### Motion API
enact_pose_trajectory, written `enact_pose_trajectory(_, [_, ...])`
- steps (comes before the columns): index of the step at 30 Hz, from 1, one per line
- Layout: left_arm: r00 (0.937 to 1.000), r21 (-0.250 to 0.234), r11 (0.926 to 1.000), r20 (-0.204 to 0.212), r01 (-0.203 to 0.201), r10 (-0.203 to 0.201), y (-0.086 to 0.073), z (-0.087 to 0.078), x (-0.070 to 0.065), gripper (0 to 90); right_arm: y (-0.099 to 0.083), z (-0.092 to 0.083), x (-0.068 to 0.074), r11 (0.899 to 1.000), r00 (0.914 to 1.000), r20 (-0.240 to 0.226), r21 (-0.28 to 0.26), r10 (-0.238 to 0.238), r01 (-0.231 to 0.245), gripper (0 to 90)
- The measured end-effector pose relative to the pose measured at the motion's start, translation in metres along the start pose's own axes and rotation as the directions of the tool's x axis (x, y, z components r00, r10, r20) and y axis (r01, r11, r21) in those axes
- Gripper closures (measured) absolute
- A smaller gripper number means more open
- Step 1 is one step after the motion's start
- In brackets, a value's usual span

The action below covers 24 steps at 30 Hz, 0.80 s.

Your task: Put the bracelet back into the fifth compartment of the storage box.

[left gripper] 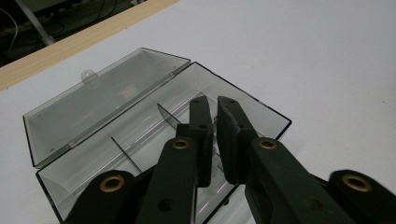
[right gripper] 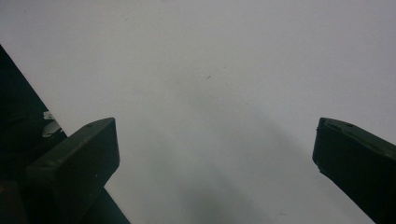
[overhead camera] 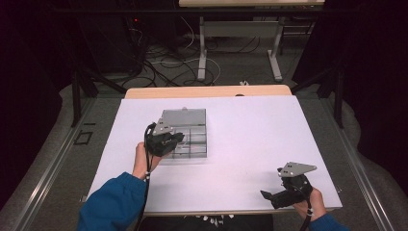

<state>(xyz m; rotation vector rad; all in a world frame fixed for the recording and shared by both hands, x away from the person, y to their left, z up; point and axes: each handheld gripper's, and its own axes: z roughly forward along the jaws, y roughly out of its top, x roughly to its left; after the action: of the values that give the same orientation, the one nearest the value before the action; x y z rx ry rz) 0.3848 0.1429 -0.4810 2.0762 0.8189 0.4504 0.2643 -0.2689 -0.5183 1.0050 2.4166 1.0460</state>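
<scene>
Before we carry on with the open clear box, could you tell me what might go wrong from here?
1. The left gripper has its jaws nearly together above the clear compartment box; dipping in, they could catch a thin divider and drag the light box across the white table.
2. The lid lies open behind; a nudge might flip it shut.
3. The right gripper sits open near the table's front edge, too far away to steady the box.

Smoky grey clear box [overhead camera: 190,127]; white table sheet [overhead camera: 260,139]; black grippers; blue sleeve [overhead camera: 113,204]; tan table edge [overhead camera: 207,91]
</scene>
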Motion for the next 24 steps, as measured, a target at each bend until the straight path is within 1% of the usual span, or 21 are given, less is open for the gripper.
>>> enact_pose_trajectory(1, [1.0000,-0.003,1.0000,-0.009,-0.002,0.002,-0.001,0.002,0.000,84.8,0.000,0.000,0.000,1.000,1.0000,0.000,0.000,0.000,0.000,0.0])
enact_pose_trajectory(3, [1.0000,-0.001,1.0000,-0.006,0.001,-0.001,-0.001,0.003,0.000,84.8,0.000,0.000,0.000,1.000,1.0000,-0.001,0.000,0.001,-0.001,0.1])
enact_pose_trajectory(4, [0.9999,0.009,0.9999,-0.007,-0.007,0.007,-0.002,0.004,0.000,84.7,0.000,0.000,0.000,1.000,1.0000,-0.004,0.002,0.001,-0.001,0.1])
enact_pose_trajectory(5, [1.0000,0.027,0.9996,0.003,-0.006,0.006,-0.002,0.004,0.000,84.8,0.000,0.000,0.000,1.000,1.0000,-0.002,0.002,0.005,-0.005,0.1])
enact_pose_trajectory(6, [1.0000,0.017,0.9999,-0.002,-0.004,0.004,-0.002,0.005,0.000,84.7,0.000,0.001,0.000,1.000,1.0000,-0.003,0.002,-0.003,0.003,0.1])
enact_pose_trajectory(7, [1.0000,0.020,0.9998,-0.008,-0.003,0.004,-0.003,0.006,0.000,84.7,0.000,0.000,0.000,1.000,1.0000,-0.005,0.014,-0.005,0.005,0.1])
enact_pose_trajectory(8, [1.0000,0.032,0.9995,0.002,-0.007,0.007,-0.003,0.006,0.001,84.7,0.000,0.000,0.000,1.000,1.0000,-0.003,0.013,-0.007,0.007,0.1])
enact_pose_trajectory(10, [1.0000,0.040,0.9992,-0.001,-0.009,0.009,-0.005,0.009,0.001,84.7,0.001,-0.001,0.000,1.000,1.0000,-0.005,0.024,-0.008,0.008,0.1])
enact_pose_trajectory(11, [1.0000,0.051,0.9987,0.000,-0.006,0.006,-0.006,0.010,0.002,84.7,0.000,-0.001,0.000,1.000,1.0000,-0.004,0.014,-0.008,0.008,0.1])
enact_pose_trajectory(12, [0.9999,0.053,0.9985,0.000,-0.012,0.012,-0.006,0.011,0.002,84.7,0.000,-0.001,0.001,1.000,1.0000,-0.007,0.017,0.002,-0.002,0.1])
enact_pose_trajectory(14, [1.0000,0.059,0.9982,0.001,-0.006,0.006,-0.007,0.012,0.002,84.7,0.000,0.000,0.000,1.000,1.0000,-0.002,0.013,-0.003,0.003,0.1])
enact_pose_trajectory(15, [1.0000,0.057,0.9984,0.004,-0.001,0.001,-0.008,0.013,0.002,84.7,0.000,-0.001,0.000,1.000,1.0000,-0.003,0.023,-0.005,0.005,0.2])
enact_pose_trajectory(16, [1.0000,0.060,0.9982,0.003,0.000,0.000,-0.008,0.013,0.002,84.7,0.000,0.000,0.001,1.000,1.0000,-0.004,0.014,-0.002,0.002,0.2])
enact_pose_trajectory(19, [0.9999,0.068,0.9977,0.013,-0.002,0.001,-0.009,0.015,0.003,84.7,0.000,-0.001,0.001,1.000,1.0000,-0.003,0.027,-0.002,0.002,0.2])
enact_pose_trajectory(21, [0.9999,0.080,0.9968,0.016,-0.003,0.002,-0.009,0.016,0.004,84.6,0.000,0.000,0.001,1.000,1.0000,0.001,0.016,-0.002,0.002,0.2])
enact_pose_trajectory(24, [0.9999,0.095,0.9955,0.012,0.008,-0.009,-0.011,0.019,0.005,84.6,0.000,0.000,0.001,1.000,1.0000,0.000,0.013,-0.004,0.004,0.2])
